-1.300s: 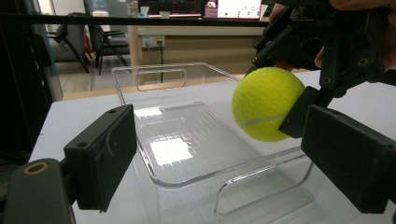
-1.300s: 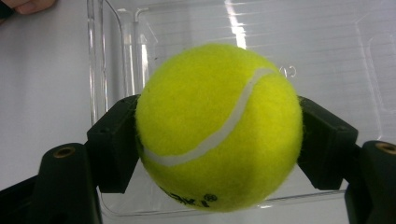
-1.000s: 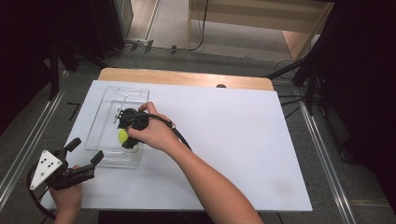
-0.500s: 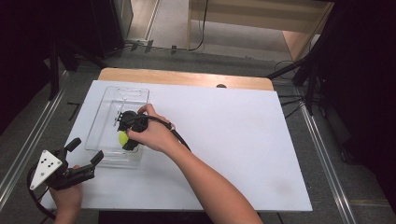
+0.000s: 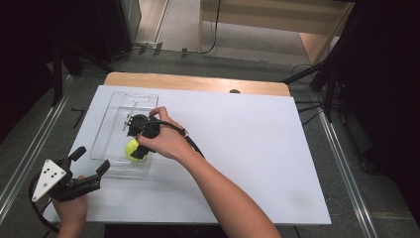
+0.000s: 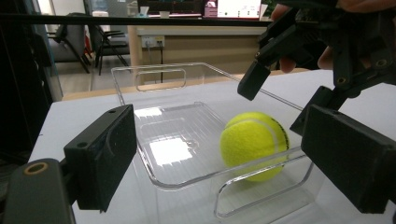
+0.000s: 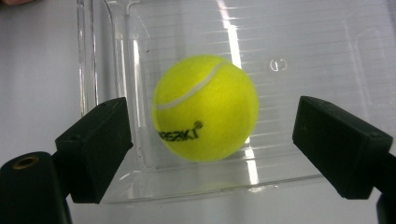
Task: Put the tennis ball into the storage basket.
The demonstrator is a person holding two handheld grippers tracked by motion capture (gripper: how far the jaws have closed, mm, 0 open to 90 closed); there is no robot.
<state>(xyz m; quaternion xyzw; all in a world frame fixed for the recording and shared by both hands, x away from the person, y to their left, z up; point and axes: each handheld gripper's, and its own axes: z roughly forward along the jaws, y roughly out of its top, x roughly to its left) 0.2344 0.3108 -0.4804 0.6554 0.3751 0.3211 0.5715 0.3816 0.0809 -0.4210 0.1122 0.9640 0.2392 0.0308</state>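
Jaws of the right gripper (image 7: 210, 140) stand wide apart over the ball (image 7: 205, 108), gripping nothing; the ball rests in the tray (image 5: 110, 130) at its near end, seemingly just released; left gripper (image 5: 91, 163) waits open, empty, near the tray on the surface (image 5: 257, 148).

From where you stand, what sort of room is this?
Probably a lab or office workspace: a white table ringed by black stands and floor cables, with a desk, monitors and office chairs behind.
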